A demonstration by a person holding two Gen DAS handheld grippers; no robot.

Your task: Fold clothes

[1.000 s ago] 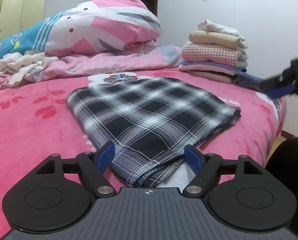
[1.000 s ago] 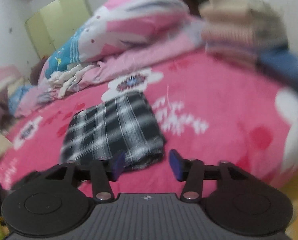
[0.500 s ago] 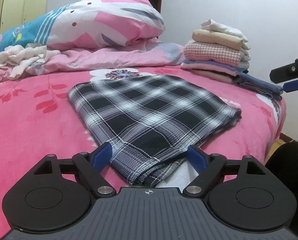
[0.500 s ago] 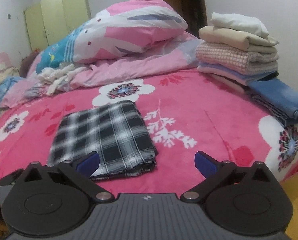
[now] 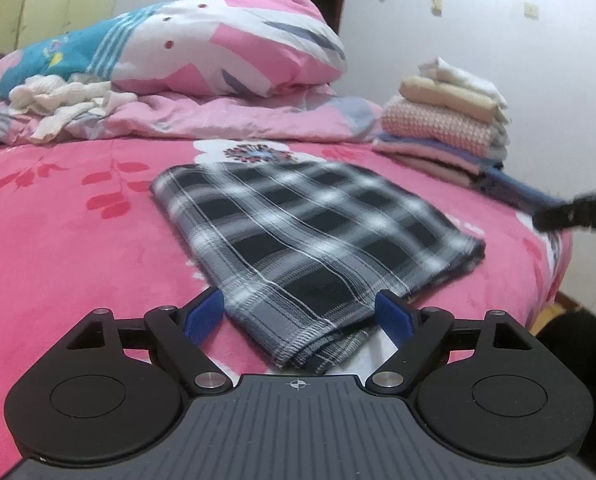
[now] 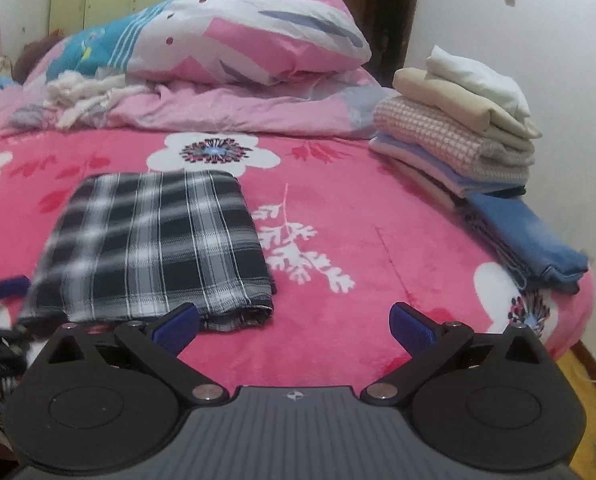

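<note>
On pink bedspread (image 6: 338,208), folded plaid cloth (image 5: 310,232) lies free w/ both claws wide apart, gripping nothing.

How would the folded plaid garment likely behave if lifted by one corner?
Probably floppy: the folded plaid garment is thin woven cloth in loose layers, so lifting one corner would likely undo the fold. It looks light, and may drag on the fuzzy pink blanket.

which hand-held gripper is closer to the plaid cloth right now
Left. The left hand-held gripper straddles the plaid cloth's near corner, pads apart. The right hand-held gripper hangs open beside its near right corner.
</note>
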